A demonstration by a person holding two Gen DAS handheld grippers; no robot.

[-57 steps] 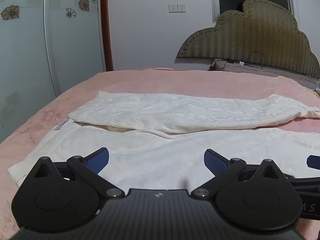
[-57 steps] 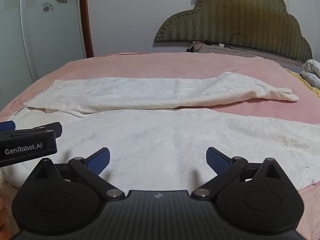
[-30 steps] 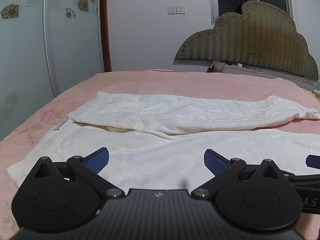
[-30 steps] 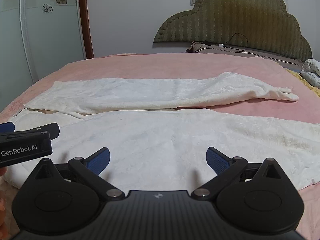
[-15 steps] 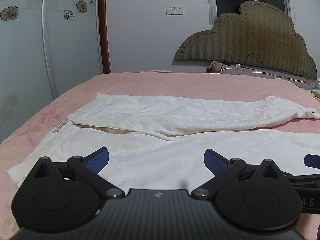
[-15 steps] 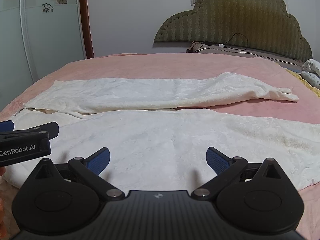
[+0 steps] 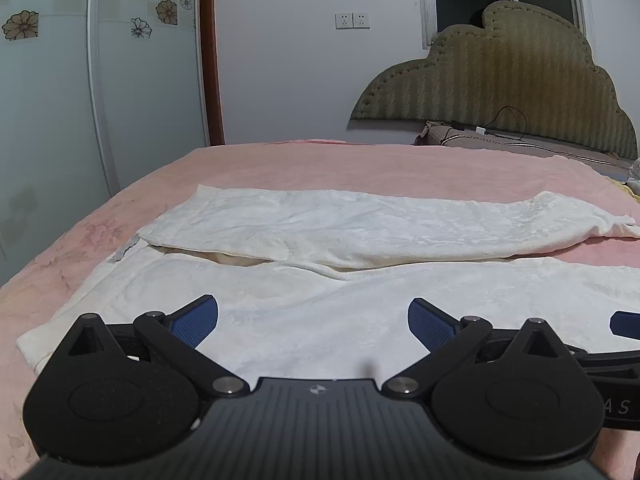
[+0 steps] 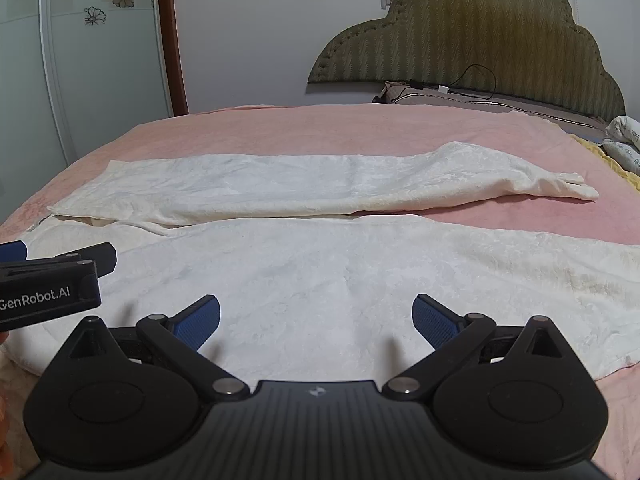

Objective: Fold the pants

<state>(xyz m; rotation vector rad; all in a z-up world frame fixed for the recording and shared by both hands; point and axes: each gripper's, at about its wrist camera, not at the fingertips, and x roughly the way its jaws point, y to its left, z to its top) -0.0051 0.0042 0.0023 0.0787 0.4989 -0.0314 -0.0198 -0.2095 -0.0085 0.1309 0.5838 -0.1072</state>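
White pants [image 7: 360, 236] lie spread flat on the pink bed, both legs stretched to the right, the waist at the left; they also show in the right wrist view [image 8: 320, 264]. My left gripper [image 7: 313, 320] is open and empty, hovering just above the near leg close to the waist end. My right gripper [image 8: 316, 320] is open and empty above the middle of the near leg. The left gripper's fingers [image 8: 60, 264] show at the left edge of the right wrist view. The far leg's cuff [image 8: 576, 186] tapers at the right.
The pink bedspread [image 7: 360, 164] covers the bed. A green padded headboard [image 8: 480, 28] with a pillow and a cable stands at the far right. A wardrobe with flower decals [image 7: 52, 80] stands at the left. Folded bedding [image 8: 624, 140] lies at the right edge.
Both grippers have stayed open above the near leg. The left view has drifted slightly leftward; the pants have not moved.
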